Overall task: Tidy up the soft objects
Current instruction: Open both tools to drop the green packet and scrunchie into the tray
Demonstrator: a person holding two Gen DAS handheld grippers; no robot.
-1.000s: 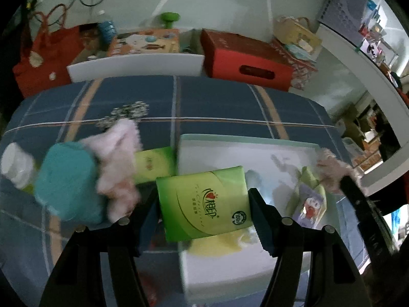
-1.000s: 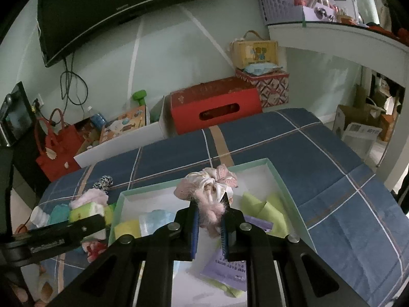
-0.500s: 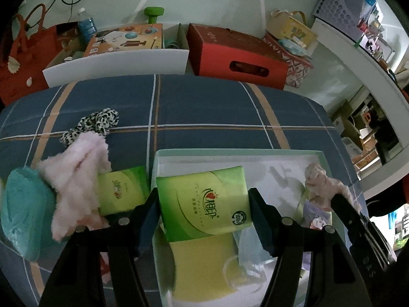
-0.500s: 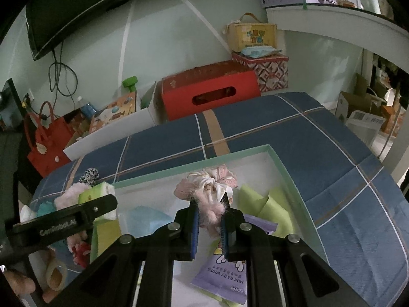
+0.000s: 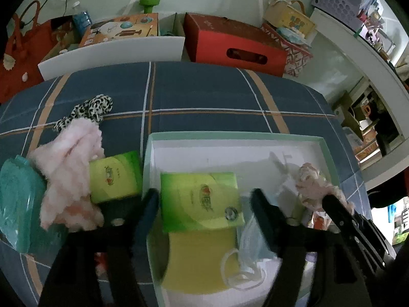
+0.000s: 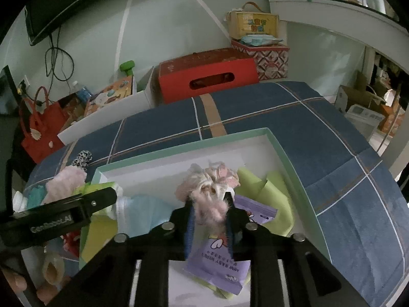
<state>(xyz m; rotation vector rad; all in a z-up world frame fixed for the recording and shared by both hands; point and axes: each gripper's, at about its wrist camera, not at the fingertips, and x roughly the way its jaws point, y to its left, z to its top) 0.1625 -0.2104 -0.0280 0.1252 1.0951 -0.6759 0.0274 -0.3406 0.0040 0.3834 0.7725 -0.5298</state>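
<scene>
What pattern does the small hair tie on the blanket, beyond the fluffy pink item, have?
The hair tie has black spots on white, like leopard print. It shows best in the left wrist view.

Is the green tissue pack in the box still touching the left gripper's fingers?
Apart. In the left wrist view the green tissue pack lies in the box, with a visible gap to each finger of the left gripper, whose jaws have just been opening.

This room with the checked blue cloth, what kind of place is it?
Most likely a lived-in home room: a wall-mounted screen, a red handbag and cardboard boxes stacked along the wall, and crowded shelves beside a cloth-covered table.
</scene>
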